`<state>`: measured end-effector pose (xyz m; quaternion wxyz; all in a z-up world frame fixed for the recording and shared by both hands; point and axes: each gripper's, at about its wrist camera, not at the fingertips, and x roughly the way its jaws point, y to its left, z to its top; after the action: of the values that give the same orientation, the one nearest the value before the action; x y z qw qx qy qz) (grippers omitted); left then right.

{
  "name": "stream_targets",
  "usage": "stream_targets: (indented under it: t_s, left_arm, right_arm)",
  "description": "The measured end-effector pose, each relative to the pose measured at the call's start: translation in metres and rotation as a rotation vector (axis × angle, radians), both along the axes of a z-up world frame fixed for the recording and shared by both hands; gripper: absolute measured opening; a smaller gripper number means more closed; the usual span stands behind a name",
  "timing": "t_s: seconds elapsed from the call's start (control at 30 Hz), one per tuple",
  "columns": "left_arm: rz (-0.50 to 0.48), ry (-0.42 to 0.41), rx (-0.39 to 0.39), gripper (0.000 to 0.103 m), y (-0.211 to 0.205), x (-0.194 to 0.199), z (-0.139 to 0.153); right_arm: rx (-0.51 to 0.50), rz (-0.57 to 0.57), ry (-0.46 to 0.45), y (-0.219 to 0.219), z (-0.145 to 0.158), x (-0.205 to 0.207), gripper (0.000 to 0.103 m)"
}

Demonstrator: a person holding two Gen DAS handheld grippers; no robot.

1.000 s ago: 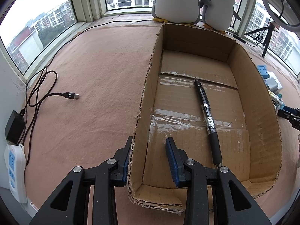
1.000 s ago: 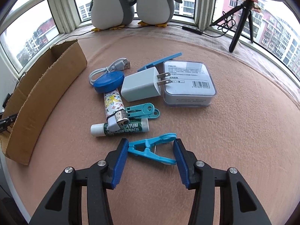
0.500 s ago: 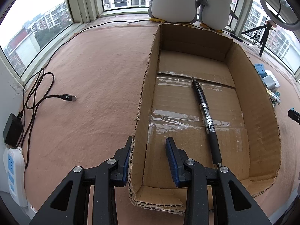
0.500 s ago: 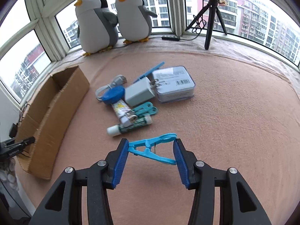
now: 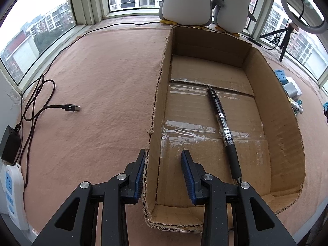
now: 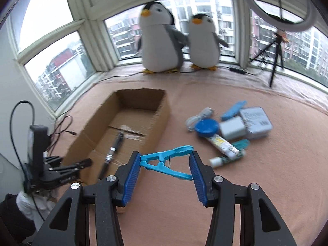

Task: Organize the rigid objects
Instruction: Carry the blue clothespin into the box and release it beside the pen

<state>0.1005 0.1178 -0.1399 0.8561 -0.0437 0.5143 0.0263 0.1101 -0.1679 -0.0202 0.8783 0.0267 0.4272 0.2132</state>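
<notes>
**A:** Left wrist view first. What have I got?

**B:** My left gripper (image 5: 164, 170) straddles the near left wall of the cardboard box (image 5: 287, 127): one pad outside against the corrugated wall, the other inside with a gap, jaws as narrow as they go. I read that as steadying the box, not a firm pinch. A black gel pen (image 5: 222, 127) lies on the taped floor, long axis running away from me, rubber grip at the near end. The worktop (image 5: 102, 94) is covered in a pinkish, felt-like cloth.

**A:** And the right wrist view?

**B:** My right gripper (image 6: 165, 164) is clamped on a blue plastic clothes peg (image 6: 167, 161), held across the jaws, its looped end up toward the right pad and its legs splayed. The box (image 6: 155, 119) sits ahead and to the left, open top facing up. So the peg has to travel forward-left over the right wall. The remaining pile – lip balm tube (image 6: 225, 158), white charger (image 6: 232, 130), grey tin (image 6: 256, 123) – lies to the right, nearer this hand.
</notes>
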Motion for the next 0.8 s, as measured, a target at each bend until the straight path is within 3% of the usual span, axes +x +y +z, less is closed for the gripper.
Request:
stream_targets:
  t_s: [0.3,0.67,0.73,0.8]
  left_arm:
    - [-0.001,-0.001,-0.008,0.036,0.001,0.000,0.000]
    - [0.000,-0.001,-0.011,0.036,0.001,0.000,-0.001]
    - [-0.001,-0.001,-0.011,0.036,0.001,0.000,-0.001]
    - [0.000,-0.001,-0.011,0.036,0.001,0.000,-0.001]
  right_arm:
    - [-0.018,0.138,-0.031,0.077,0.003,-0.007,0.045]
    - [-0.064,0.184,-0.004,0.102,-0.018,-0.004,0.045]
    - [-0.070,0.186,-0.013,0.104,-0.017,-0.006,0.052]
    - [-0.077,0.176,-0.019,0.105,-0.016,-0.006,0.080]
